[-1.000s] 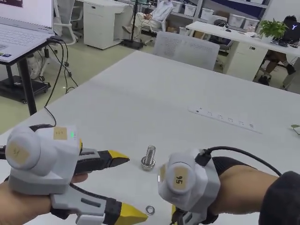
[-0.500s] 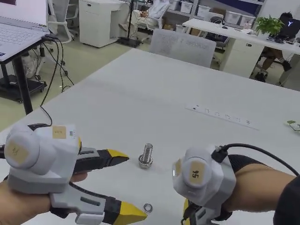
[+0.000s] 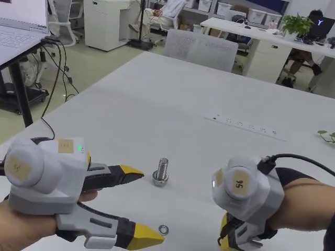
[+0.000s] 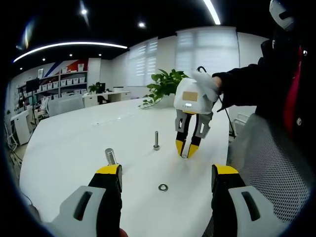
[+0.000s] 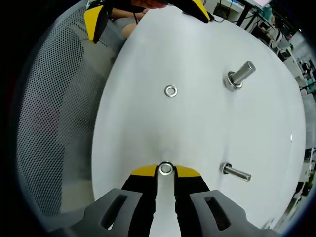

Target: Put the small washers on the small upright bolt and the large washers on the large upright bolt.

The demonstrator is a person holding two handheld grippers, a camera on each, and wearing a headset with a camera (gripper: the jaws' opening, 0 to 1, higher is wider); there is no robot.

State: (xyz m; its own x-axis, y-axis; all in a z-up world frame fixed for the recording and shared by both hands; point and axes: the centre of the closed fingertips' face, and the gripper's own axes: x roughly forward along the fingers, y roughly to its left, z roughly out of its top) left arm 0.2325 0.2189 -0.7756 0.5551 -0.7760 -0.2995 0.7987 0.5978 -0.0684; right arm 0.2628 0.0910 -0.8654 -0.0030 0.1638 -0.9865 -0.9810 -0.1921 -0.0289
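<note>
Against the large bolt [image 3: 160, 171], which barely shifts in the head view, the right tool [image 4: 186, 149] has slid off to the right. It has moved away from the loose washer [image 3: 163, 229], which lies on the desk [image 3: 172, 115] just beside the lower tip of the left tool [image 3: 148, 207]. The right tool is clamped on a small washer [image 5: 165, 169], so I judge it is carrying that one toward the small bolt [image 5: 236, 172], which stands near its tips. The left tool is spread wide and holds nothing. In the head view the right tool's body covers its own tips. Whether the held washer is clear of the desk is hard to tell, and the ring at each bolt's foot could be a washer or the bolt's own head
</note>
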